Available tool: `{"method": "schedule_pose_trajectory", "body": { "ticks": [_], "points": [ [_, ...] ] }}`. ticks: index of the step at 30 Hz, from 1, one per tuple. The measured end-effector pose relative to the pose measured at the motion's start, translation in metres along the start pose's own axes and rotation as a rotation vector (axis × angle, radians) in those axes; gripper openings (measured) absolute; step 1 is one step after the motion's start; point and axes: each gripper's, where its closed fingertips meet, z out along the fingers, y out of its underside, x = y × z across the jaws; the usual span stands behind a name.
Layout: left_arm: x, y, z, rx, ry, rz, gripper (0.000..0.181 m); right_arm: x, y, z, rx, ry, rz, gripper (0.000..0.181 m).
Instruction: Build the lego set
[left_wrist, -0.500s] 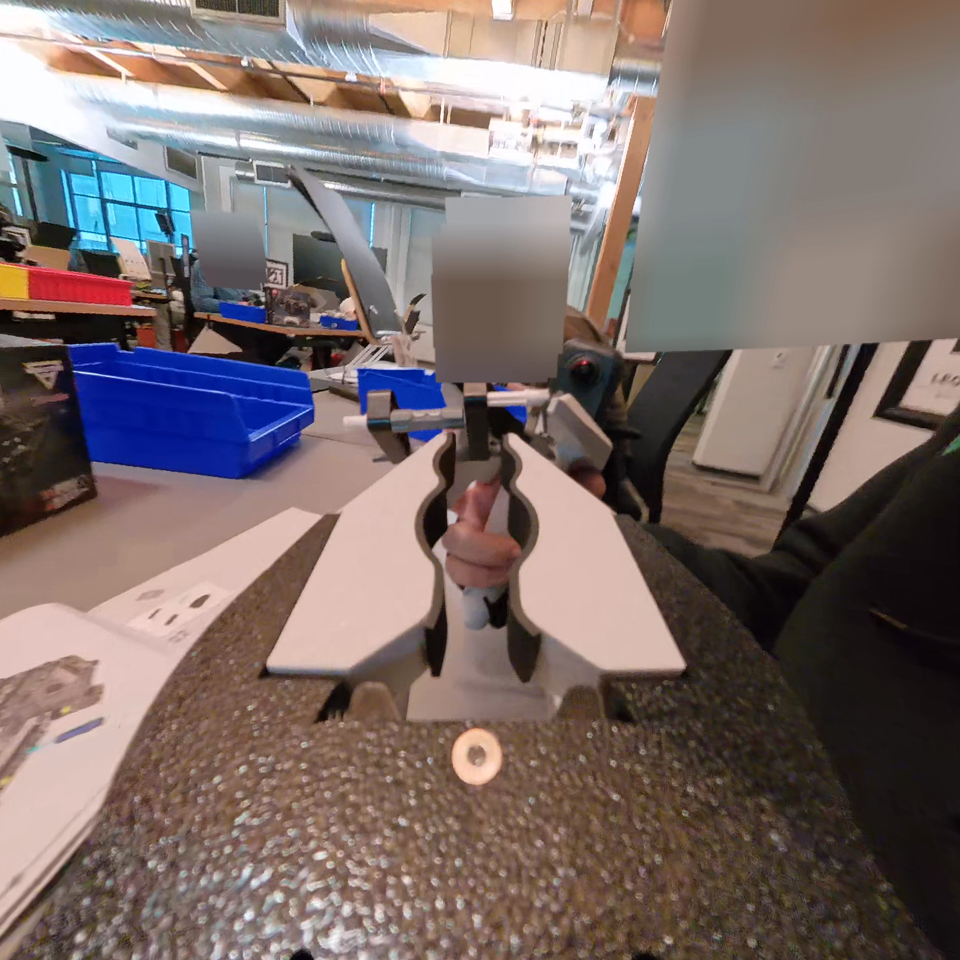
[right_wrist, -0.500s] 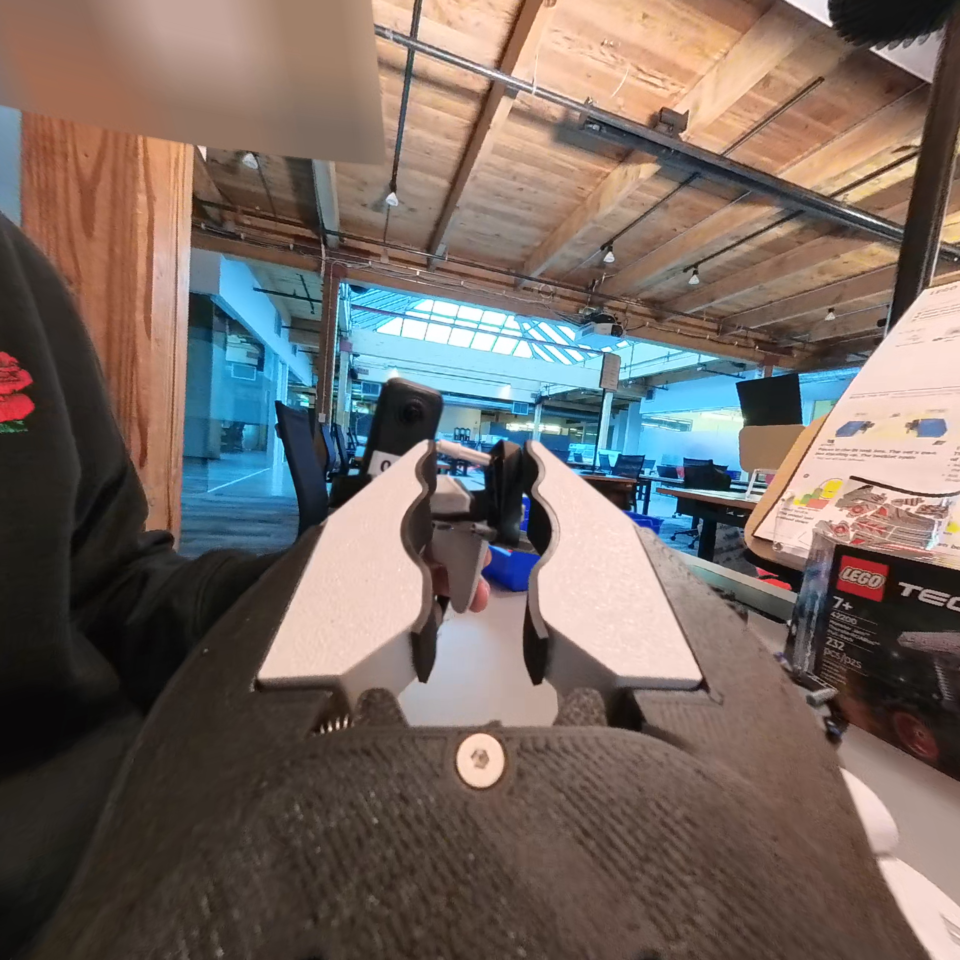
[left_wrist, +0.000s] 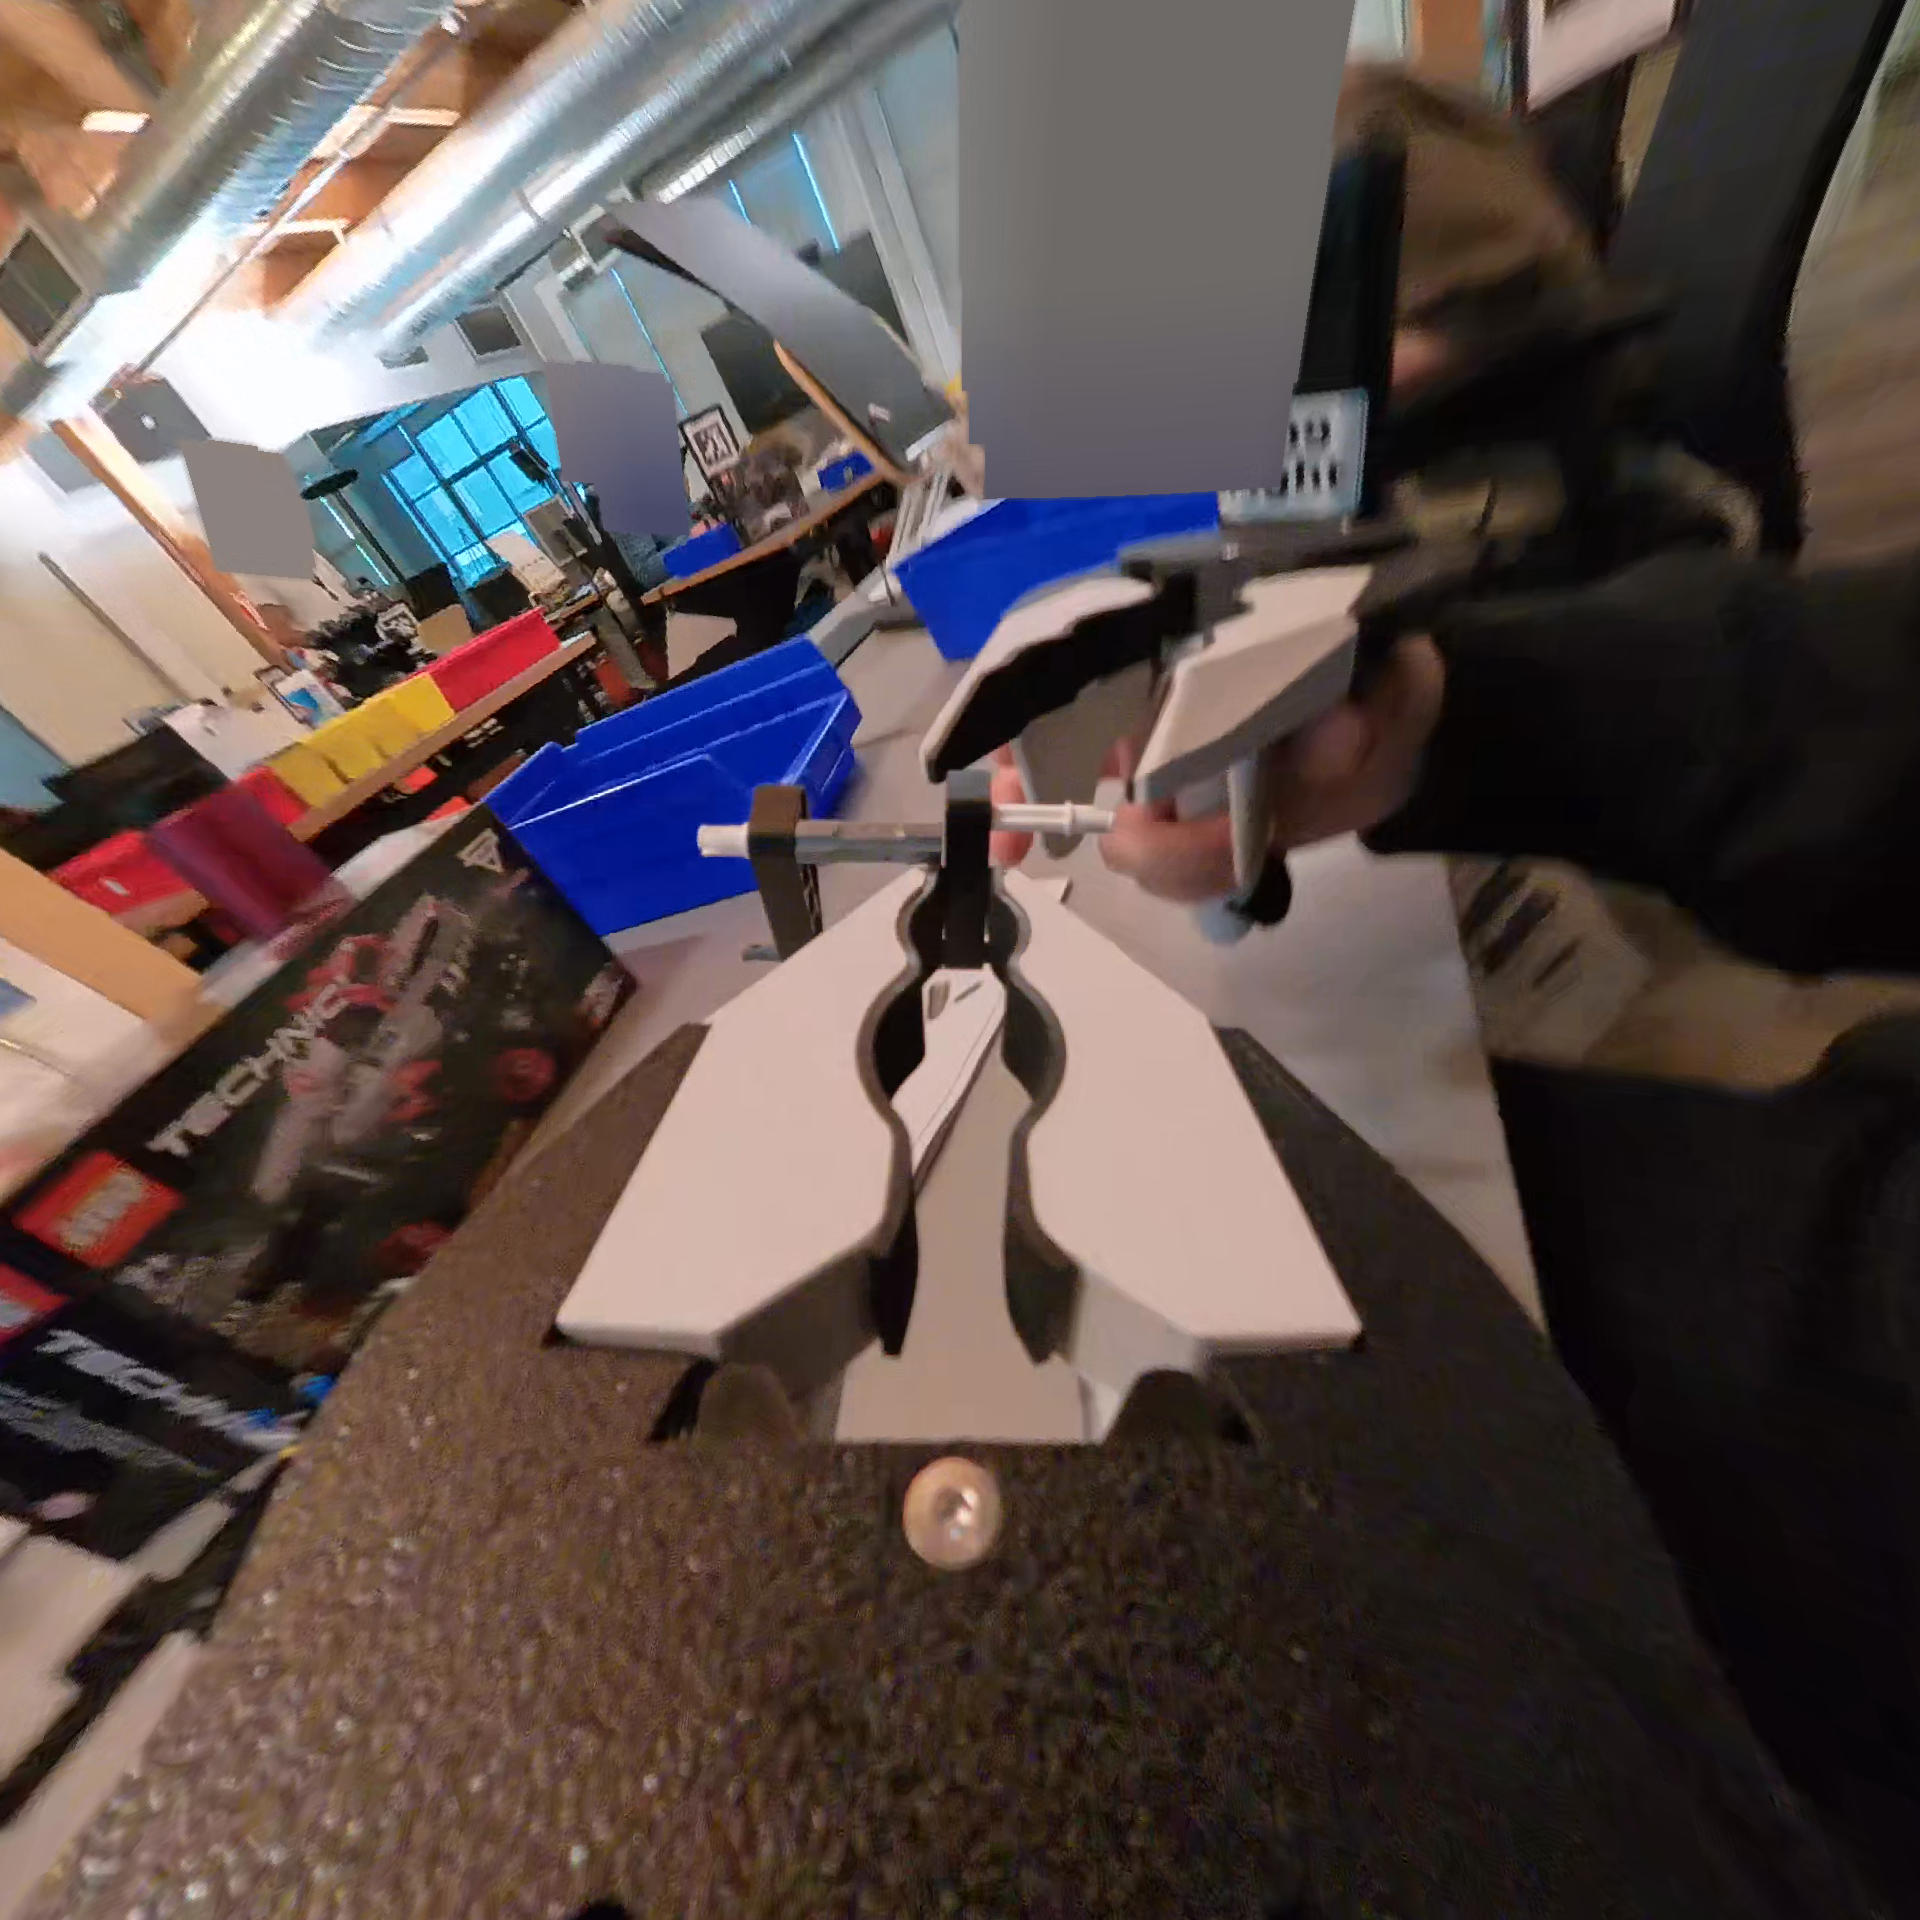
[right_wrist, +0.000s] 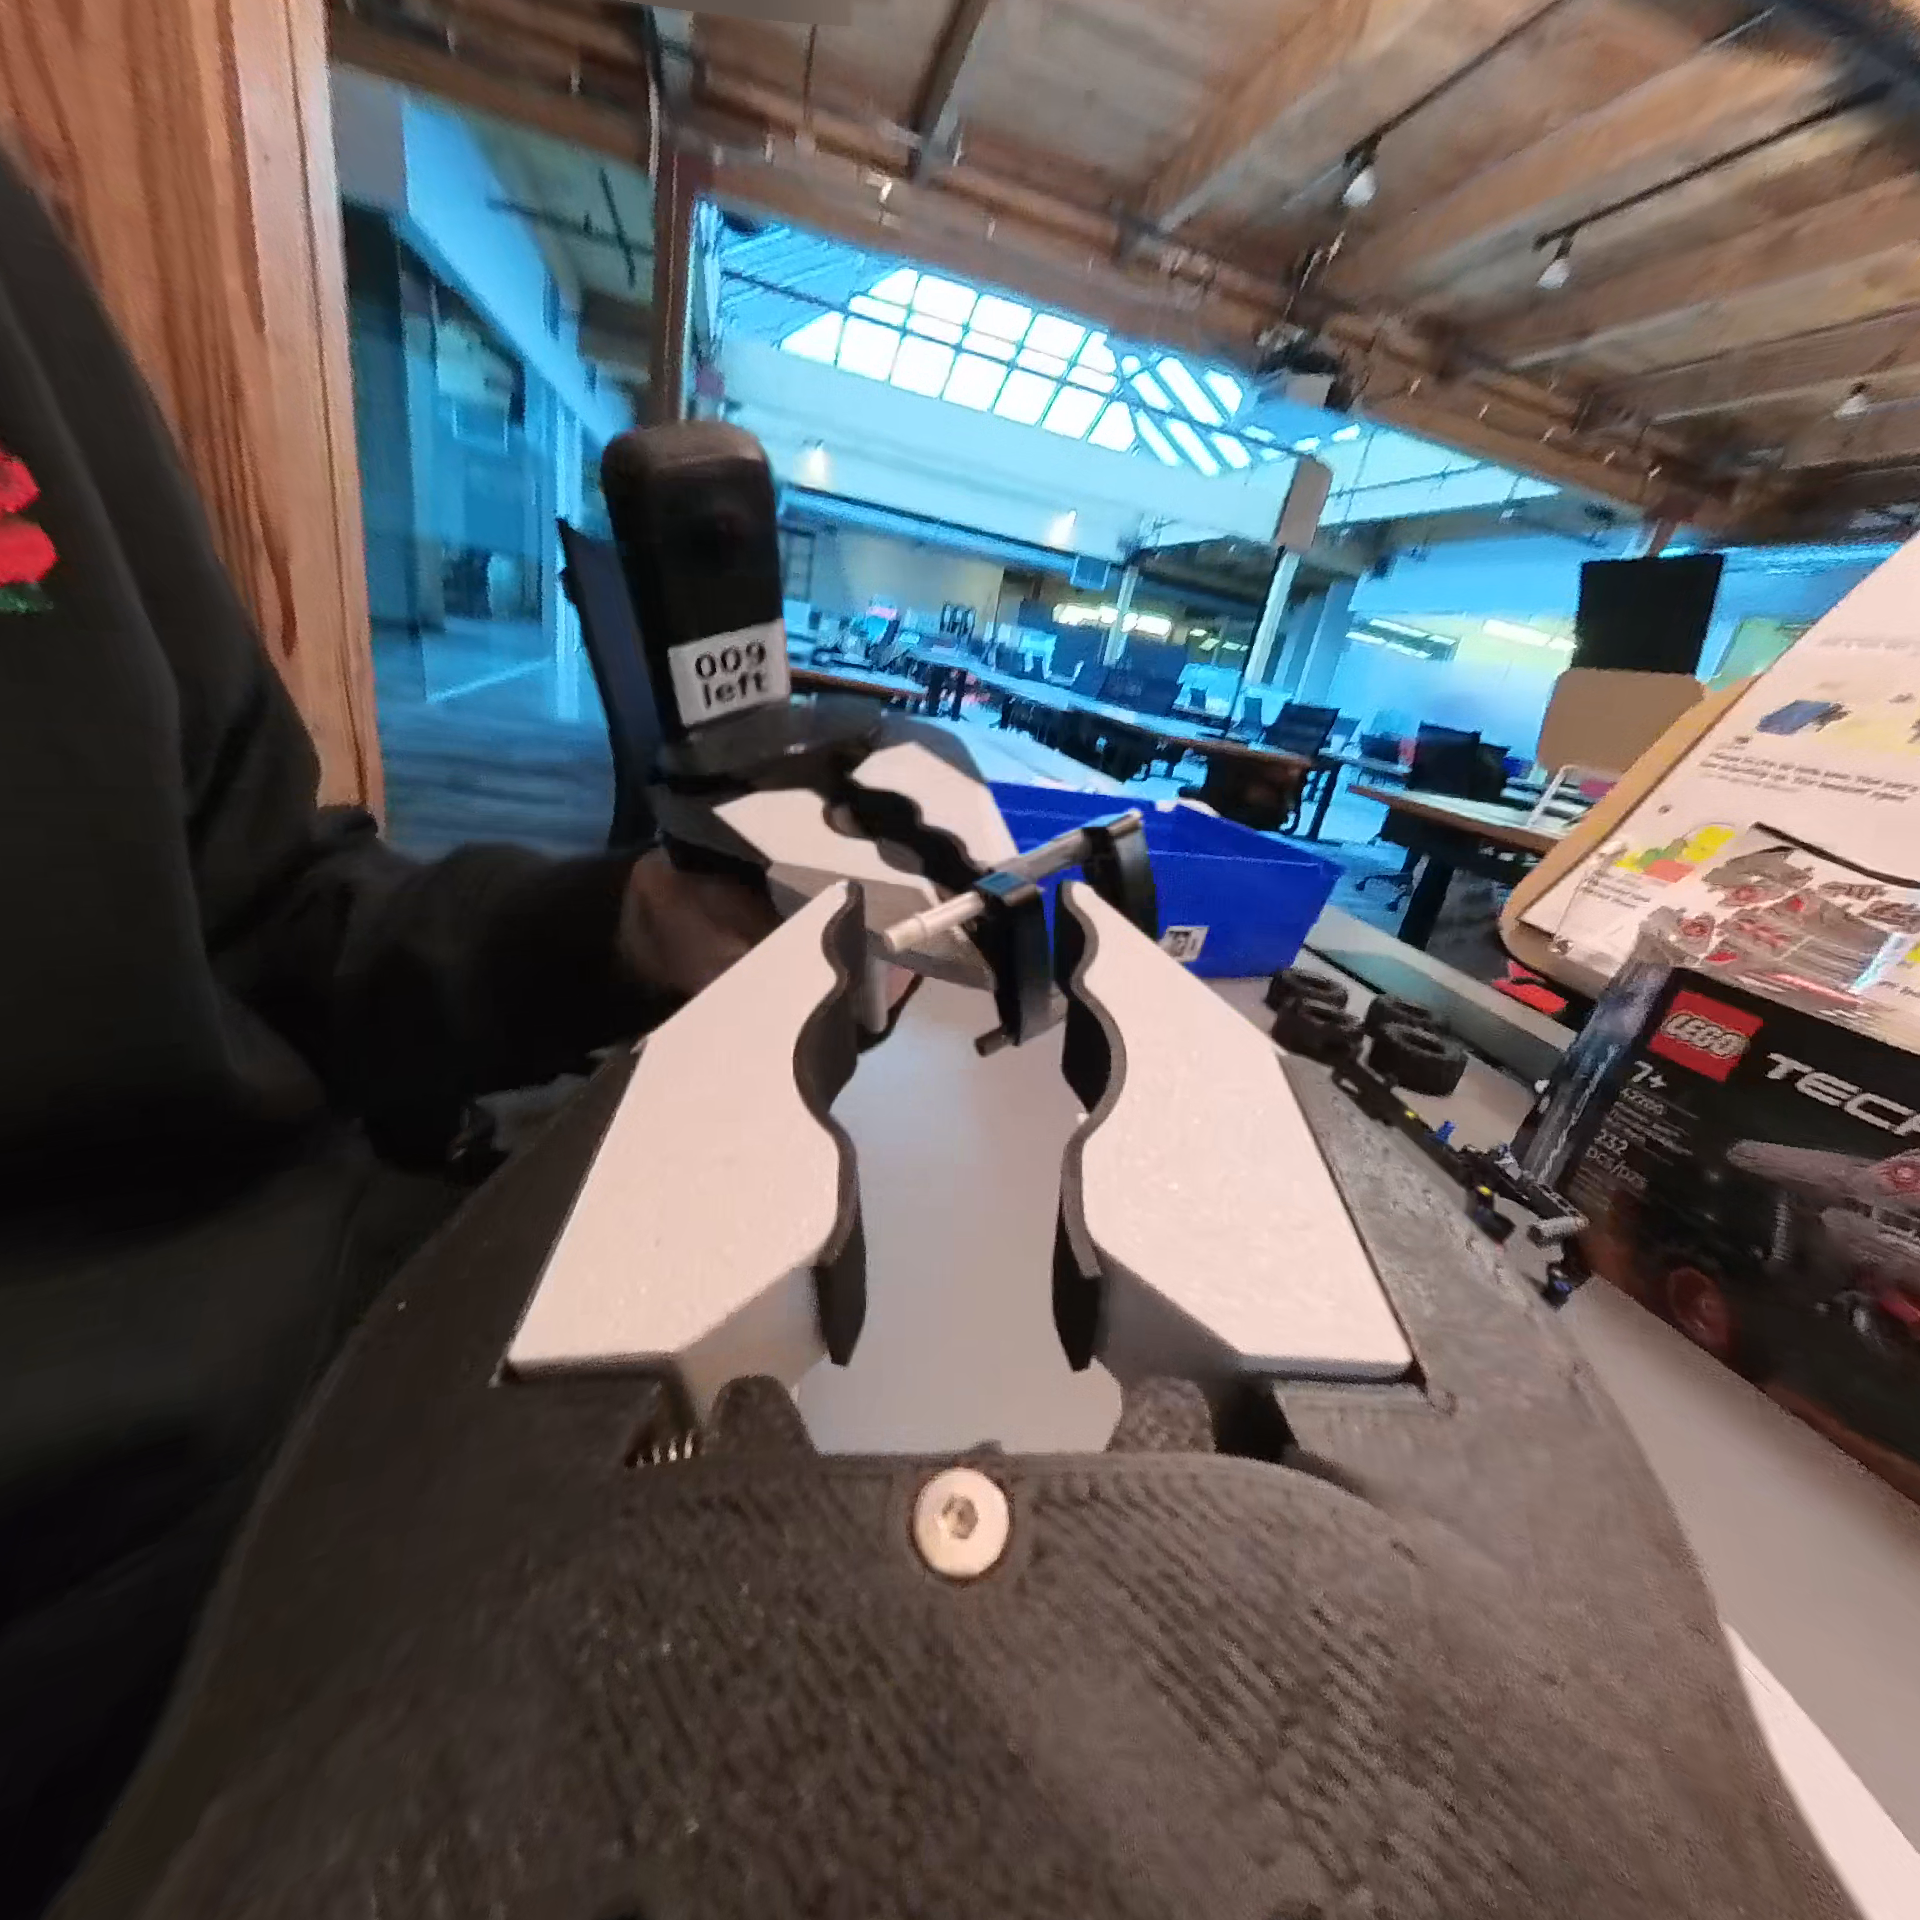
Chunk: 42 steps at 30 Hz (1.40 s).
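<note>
A: Where's our lego piece (left_wrist: 894, 831)?
B: Left claw (left_wrist: 961, 914) pinches its black beam, above the worktop (left_wrist: 1340, 956), near the blue bin (left_wrist: 675, 800).
A: Right claw (right_wrist: 961, 914)?
B: Narrowly parted, empty.

a small lego assembly (left_wrist: 883, 831) is seen raised above the grey table: a light grey axle run crosswise through two black beams. one black beam (left_wrist: 964, 883) is pinched at its lower end between grey fingertips (left_wrist: 1023, 935), and the other beam (left_wrist: 781, 873) hangs free farther along the axle. in the right wrist view the same assembly (right_wrist: 1029, 914) is seen tilted. four black tyres (right_wrist: 1366, 1029) are clustered on the table beside the dark set box (right_wrist: 1766, 1132).
</note>
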Motion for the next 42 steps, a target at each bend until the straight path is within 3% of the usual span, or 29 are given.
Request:
{"method": "schedule_pose_trajectory", "body": {
  "ticks": [5, 10, 16, 21, 29, 38, 40, 42],
  "points": [
    [0.017, 0.016, -0.003, -0.13, 0.087, 0.197, 0.006, -0.014, 0.014, -0.004, -0.15, -0.06, -0.121, 0.035],
    [0.022, 0.025, -0.007, -0.193, 0.143, 0.198, 0.006, -0.018, 0.04, -0.012, -0.414, -0.072, -0.294, 0.035],
    [0.019, 0.028, -0.007, -0.247, 0.115, 0.283, 0.005, -0.014, 0.053, -0.004, -0.592, -0.025, -0.535, 0.047],
    [0.011, 0.027, -0.007, -0.292, 0.044, 0.39, 0.005, -0.014, 0.047, 0.004, -0.578, -0.001, -0.605, 0.037],
    [0.009, 0.025, -0.008, -0.311, 0.044, 0.405, 0.005, -0.003, 0.05, 0.004, -0.645, 0.057, -0.741, 0.02],
    [0.005, 0.028, -0.005, -0.353, 0.029, 0.41, 0.006, -0.003, 0.055, 0.001, -0.69, 0.06, -0.698, 0.028],
    [0.004, 0.029, -0.005, -0.359, 0.021, 0.404, 0.006, -0.008, 0.058, 0.0, -0.696, 0.03, -0.651, 0.044],
    [0.006, 0.028, -0.004, -0.354, 0.026, 0.405, 0.006, -0.004, 0.055, 0.001, -0.688, 0.055, -0.68, 0.033]
  ]
}}
